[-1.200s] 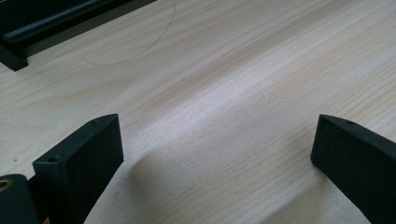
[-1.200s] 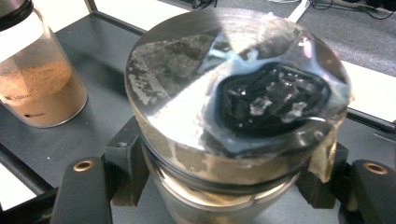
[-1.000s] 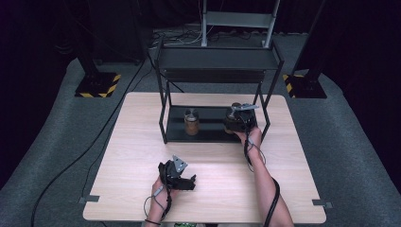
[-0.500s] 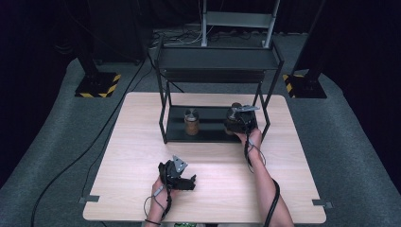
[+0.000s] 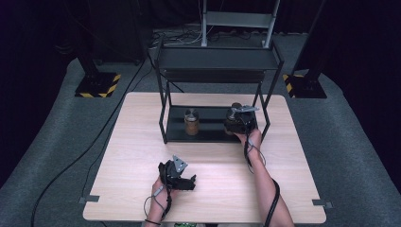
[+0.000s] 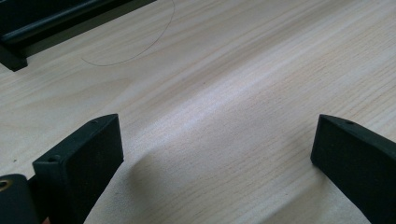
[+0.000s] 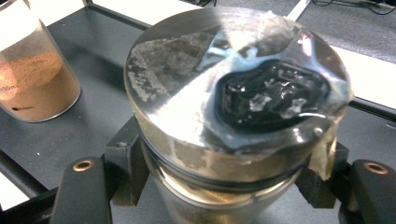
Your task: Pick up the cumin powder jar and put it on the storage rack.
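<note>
Pale wooden table [image 5: 302, 156] carries a black shelf rack [image 5: 213, 61]. Right gripper [image 7: 224, 186] clamps a shiny-lidded jar [image 7: 233, 102] beside a spice jar [image 7: 32, 74]. Left gripper [image 6: 217, 154] rests wide open, holding nothing.

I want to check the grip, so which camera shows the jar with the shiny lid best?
The right gripper view: the jar sits close up, clamped between the right gripper jaws. In the high view it is small, mostly hidden behind that gripper.

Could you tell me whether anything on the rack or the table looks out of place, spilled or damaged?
Nothing stands out. The jar with brown contents stands upright on the rack's lower shelf, and the right gripper holds a lidded jar upright there too. The left gripper rests open on the table; no spills.
</note>
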`<action>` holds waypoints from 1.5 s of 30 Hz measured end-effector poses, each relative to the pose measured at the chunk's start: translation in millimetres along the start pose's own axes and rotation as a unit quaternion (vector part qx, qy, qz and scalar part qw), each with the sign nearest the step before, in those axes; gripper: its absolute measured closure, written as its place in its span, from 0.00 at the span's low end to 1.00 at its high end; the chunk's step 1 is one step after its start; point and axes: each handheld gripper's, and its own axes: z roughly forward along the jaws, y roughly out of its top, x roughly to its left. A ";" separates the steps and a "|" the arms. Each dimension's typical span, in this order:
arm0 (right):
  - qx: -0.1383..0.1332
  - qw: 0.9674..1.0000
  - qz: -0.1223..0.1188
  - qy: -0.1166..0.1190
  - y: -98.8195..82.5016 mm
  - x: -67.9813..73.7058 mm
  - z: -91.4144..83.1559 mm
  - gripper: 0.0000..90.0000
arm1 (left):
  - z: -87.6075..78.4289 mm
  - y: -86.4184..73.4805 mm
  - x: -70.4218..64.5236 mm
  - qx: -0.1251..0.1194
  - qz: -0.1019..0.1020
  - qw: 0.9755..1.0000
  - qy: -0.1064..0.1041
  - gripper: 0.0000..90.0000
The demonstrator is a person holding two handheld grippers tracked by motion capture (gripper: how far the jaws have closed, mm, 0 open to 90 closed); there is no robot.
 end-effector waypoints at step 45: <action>0.016 1.000 0.013 -0.007 -10.1 12.7 -42.9 0.00 | -0.1 -0.2 -0.8 -0.001 0.001 1.000 0.001 0.02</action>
